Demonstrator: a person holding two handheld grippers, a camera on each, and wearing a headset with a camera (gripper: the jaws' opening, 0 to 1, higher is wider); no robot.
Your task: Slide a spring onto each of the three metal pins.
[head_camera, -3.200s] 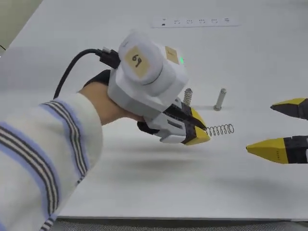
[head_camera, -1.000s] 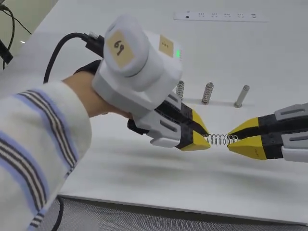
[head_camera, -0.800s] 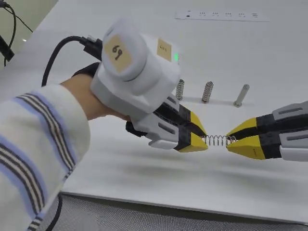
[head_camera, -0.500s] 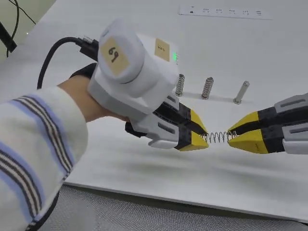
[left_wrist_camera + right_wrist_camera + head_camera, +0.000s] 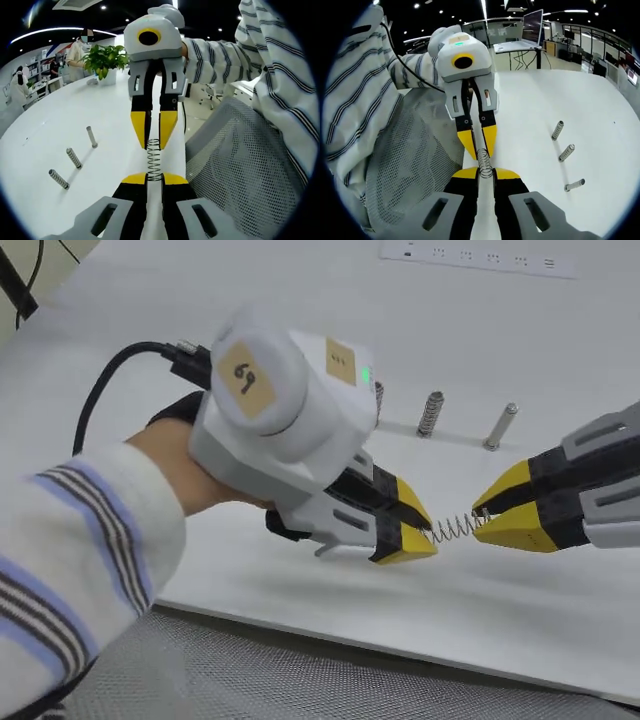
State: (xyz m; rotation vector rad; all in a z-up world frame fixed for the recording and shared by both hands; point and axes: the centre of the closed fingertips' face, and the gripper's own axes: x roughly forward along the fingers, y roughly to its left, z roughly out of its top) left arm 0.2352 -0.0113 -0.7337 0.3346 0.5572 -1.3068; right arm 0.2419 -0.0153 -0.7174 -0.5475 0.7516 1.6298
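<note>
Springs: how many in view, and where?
3: the loose spring is held between left gripper and right gripper; the middle spring and end spring stand mounted in the row beside the bare pin.

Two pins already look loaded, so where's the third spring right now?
In the head view the spring spans between the left gripper and the right gripper, each clamping one end, nearer than the bare pin.
</note>
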